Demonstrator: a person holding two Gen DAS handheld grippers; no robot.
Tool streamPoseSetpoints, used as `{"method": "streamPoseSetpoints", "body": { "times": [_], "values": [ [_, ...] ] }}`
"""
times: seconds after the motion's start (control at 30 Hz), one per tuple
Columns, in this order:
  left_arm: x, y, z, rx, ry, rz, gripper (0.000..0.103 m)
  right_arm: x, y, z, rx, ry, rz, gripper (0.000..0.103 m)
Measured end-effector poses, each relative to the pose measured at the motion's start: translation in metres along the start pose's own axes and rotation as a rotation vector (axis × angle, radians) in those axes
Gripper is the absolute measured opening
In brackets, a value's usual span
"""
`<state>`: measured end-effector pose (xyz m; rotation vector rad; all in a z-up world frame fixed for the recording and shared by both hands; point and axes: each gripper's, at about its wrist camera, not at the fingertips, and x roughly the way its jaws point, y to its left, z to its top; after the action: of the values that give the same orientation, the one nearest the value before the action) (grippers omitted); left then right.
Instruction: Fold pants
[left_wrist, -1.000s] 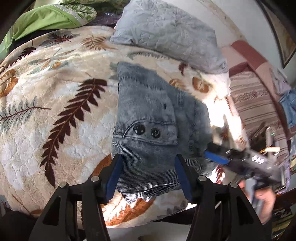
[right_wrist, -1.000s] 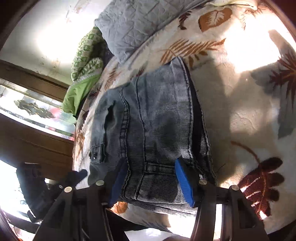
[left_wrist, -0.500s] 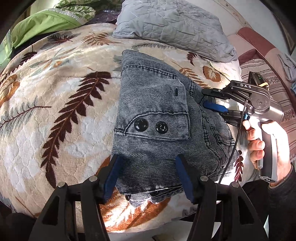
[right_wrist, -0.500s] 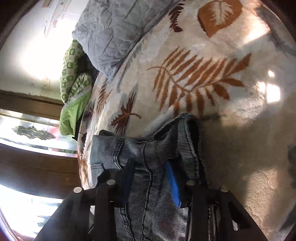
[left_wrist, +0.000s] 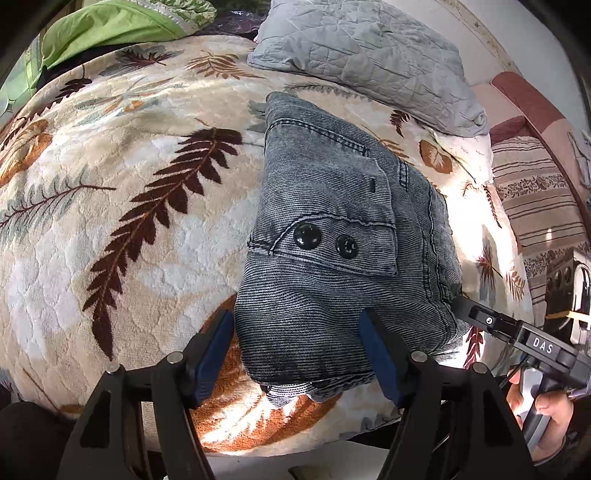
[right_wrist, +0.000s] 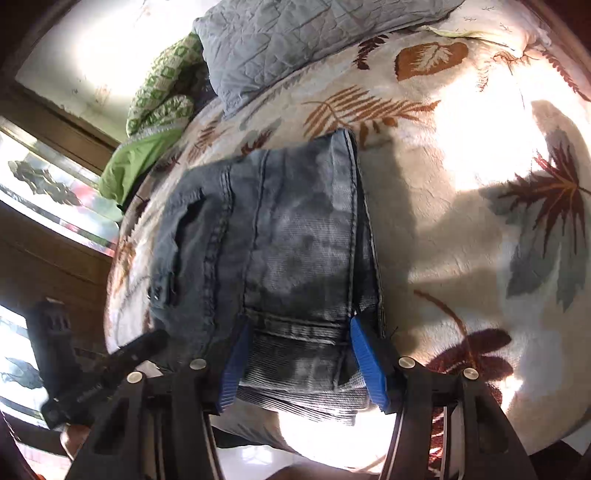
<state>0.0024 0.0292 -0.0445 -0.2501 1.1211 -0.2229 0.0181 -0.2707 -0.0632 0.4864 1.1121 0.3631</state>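
Both tongs gape beside folded pants on the leaf-print blanket.

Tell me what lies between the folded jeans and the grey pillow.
Only bare leaf-print blanket separates the folded jeans from the grey pillow; the left wrist view shows it best.

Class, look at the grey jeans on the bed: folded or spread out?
Folded. The jeans lie as one compact stack on the blanket, with layered edges showing at the near end.
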Motion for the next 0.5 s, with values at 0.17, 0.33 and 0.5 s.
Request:
{"method": "streamPoseSetpoints", "body": {
  "times": [0.17, 0.33, 0.5],
  "values": [
    [-0.014, -0.004, -0.001, 0.014, -0.049, 0.027, 0.071, -0.026, 0.022, -0.017, -0.078, -0.105, -0.054, 0.063],
    [-0.021, -0.011, -0.003, 0.058, -0.087, 0.077, 0.071, -0.004, 0.007, -0.036, -0.097, -0.026, -0.150, 0.071],
    [-0.037, -0.012, -0.003, 0.065, -0.155, 0.078, 0.072, -0.039, 0.003, -0.034, -0.050, -0.131, -0.072, 0.071]
  ]
}}
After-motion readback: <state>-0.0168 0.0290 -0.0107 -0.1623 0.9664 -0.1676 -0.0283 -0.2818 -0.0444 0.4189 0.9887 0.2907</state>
